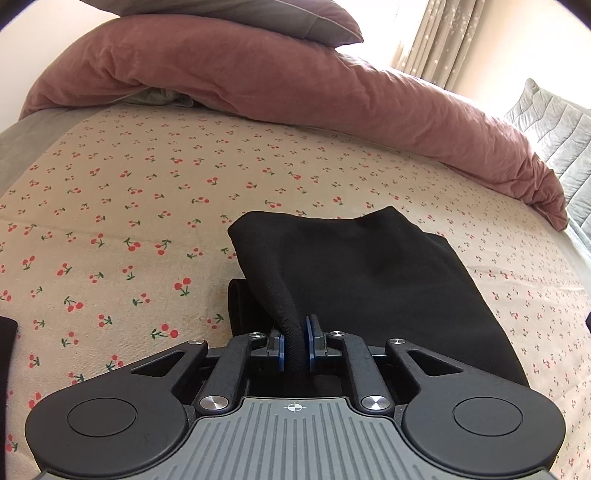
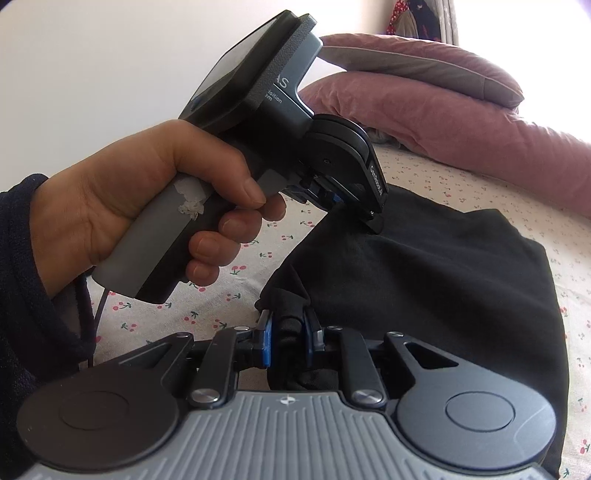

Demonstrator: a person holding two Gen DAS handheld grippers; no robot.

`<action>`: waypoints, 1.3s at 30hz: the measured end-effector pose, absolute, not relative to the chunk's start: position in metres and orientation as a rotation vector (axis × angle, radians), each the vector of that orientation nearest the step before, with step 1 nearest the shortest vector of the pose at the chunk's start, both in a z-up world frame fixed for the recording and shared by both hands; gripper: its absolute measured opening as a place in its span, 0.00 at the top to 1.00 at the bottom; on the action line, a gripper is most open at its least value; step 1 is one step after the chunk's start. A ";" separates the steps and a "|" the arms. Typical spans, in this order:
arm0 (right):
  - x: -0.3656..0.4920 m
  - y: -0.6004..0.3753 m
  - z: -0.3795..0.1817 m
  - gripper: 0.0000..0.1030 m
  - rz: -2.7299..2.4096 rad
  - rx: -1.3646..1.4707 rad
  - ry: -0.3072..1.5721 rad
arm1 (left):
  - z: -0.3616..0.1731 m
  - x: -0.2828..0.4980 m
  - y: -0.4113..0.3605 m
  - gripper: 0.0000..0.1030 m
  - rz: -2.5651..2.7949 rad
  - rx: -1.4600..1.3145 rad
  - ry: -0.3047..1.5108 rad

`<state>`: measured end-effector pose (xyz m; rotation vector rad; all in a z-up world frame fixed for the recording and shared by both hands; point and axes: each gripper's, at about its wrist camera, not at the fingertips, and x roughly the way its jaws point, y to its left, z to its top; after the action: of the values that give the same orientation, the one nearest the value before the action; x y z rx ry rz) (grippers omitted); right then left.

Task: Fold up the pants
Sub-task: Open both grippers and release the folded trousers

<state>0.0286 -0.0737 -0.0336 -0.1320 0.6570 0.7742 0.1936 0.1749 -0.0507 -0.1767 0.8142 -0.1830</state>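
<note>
Black pants point(image 1: 369, 273) lie partly folded on a cherry-print bed sheet point(image 1: 110, 206). My left gripper point(image 1: 296, 343) is shut on a bunched edge of the pants and lifts it slightly off the sheet. In the right wrist view the pants point(image 2: 443, 280) spread to the right. My right gripper point(image 2: 286, 339) is shut on another bunched edge of the pants near the camera. The left gripper point(image 2: 354, 206), held by a hand, shows beyond it and grips the cloth's far edge.
A pink duvet point(image 1: 295, 88) with a grey pillow point(image 1: 258, 14) on top runs along the far side of the bed. A grey quilted headboard point(image 1: 554, 140) and curtains point(image 1: 443, 40) are at the right. A dark item point(image 1: 7, 332) sits at the left edge.
</note>
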 end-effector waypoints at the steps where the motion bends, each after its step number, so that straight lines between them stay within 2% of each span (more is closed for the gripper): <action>1: 0.030 -0.074 -0.034 0.90 0.775 -0.118 0.665 | -0.050 0.194 0.176 0.84 -0.182 -0.191 0.817; 2: 0.032 -0.075 -0.034 0.88 0.780 -0.104 0.674 | -0.051 0.194 0.177 0.79 -0.177 -0.203 0.821; 4: 0.036 -0.078 -0.034 0.85 0.784 -0.065 0.690 | -0.051 0.193 0.182 0.75 -0.170 -0.220 0.821; 8: 0.045 -0.088 -0.031 0.73 0.826 0.020 0.750 | -0.050 0.192 0.189 0.75 -0.170 -0.257 0.828; 11: 0.046 -0.100 -0.023 0.56 0.846 0.072 0.784 | -0.050 0.190 0.191 0.75 -0.167 -0.261 0.831; 15: 0.053 -0.122 -0.003 0.52 0.845 0.112 0.773 | -0.049 0.186 0.192 0.74 -0.164 -0.262 0.835; 17: 0.059 -0.134 0.005 0.41 0.800 0.134 0.753 | -0.049 0.184 0.193 0.74 -0.161 -0.268 0.835; 24: 0.086 -0.180 0.015 0.39 0.610 0.282 0.785 | -0.048 0.180 0.194 0.74 -0.150 -0.295 0.836; 25: 0.089 -0.182 0.014 0.39 0.571 0.275 0.798 | -0.050 0.179 0.194 0.67 -0.143 -0.312 0.840; 26: 0.091 -0.183 0.011 0.39 0.530 0.263 0.818 | -0.052 0.178 0.194 0.43 -0.130 -0.330 0.846; 27: 0.095 -0.184 0.008 0.39 0.503 0.247 0.840 | -0.054 0.177 0.193 0.31 -0.113 -0.349 0.850; 28: 0.098 -0.184 0.005 0.39 0.487 0.230 0.862 | -0.055 0.176 0.191 0.24 -0.107 -0.359 0.847; 39: 0.122 -0.192 -0.022 0.37 0.402 0.066 0.951 | -0.066 0.173 0.169 0.24 -0.095 -0.330 0.881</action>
<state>0.1218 -0.1920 -0.0216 0.0655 0.9507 0.4016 0.1728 0.1691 -0.0658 -0.3297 0.8805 -0.0951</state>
